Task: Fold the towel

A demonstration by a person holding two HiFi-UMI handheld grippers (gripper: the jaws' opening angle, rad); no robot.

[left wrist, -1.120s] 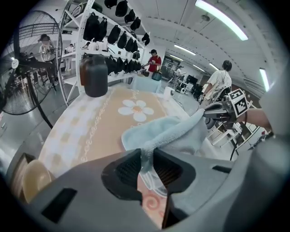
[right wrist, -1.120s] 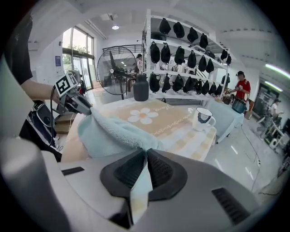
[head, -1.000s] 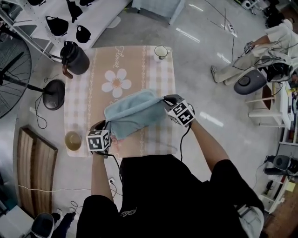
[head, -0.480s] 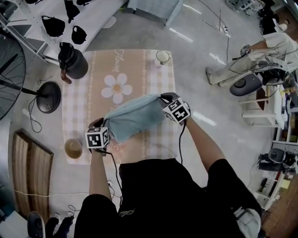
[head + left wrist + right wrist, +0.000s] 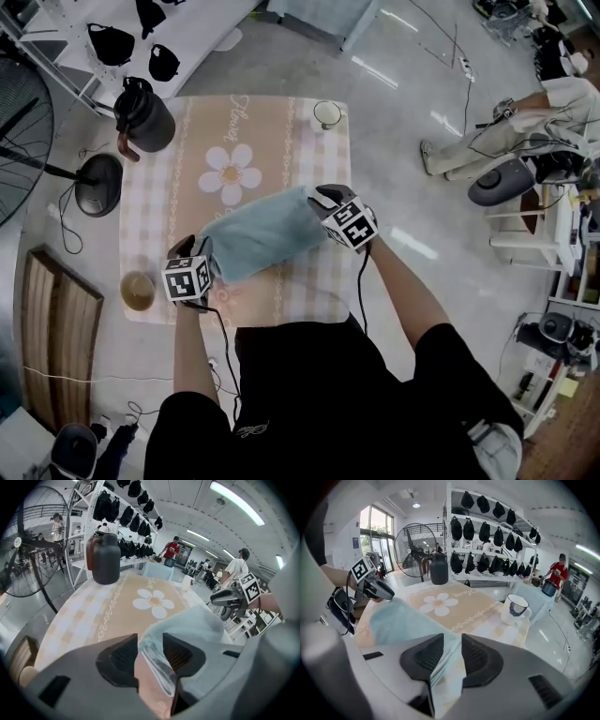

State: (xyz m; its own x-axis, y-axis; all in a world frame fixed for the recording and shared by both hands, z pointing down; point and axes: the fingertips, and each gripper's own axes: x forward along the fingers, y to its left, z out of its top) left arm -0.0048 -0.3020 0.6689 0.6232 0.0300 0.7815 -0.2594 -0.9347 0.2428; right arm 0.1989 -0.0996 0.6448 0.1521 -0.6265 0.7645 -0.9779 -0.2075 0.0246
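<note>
The folded towel (image 5: 261,239) lies on the near half of the flowered tablecloth (image 5: 234,127), and the left gripper (image 5: 150,654) and right gripper (image 5: 451,654) have just been spreading their jaws, which now stand loosely round its left and right corners, seemingly to let the fold settle.

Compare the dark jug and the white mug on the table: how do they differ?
The jug is dark and tall with a brown handle; the mug is white, blue-rimmed and much shorter. In the head view the jug stands at the tablecloth's far left corner, the mug at its far right. Both stand upright, clear of the towel.
</note>
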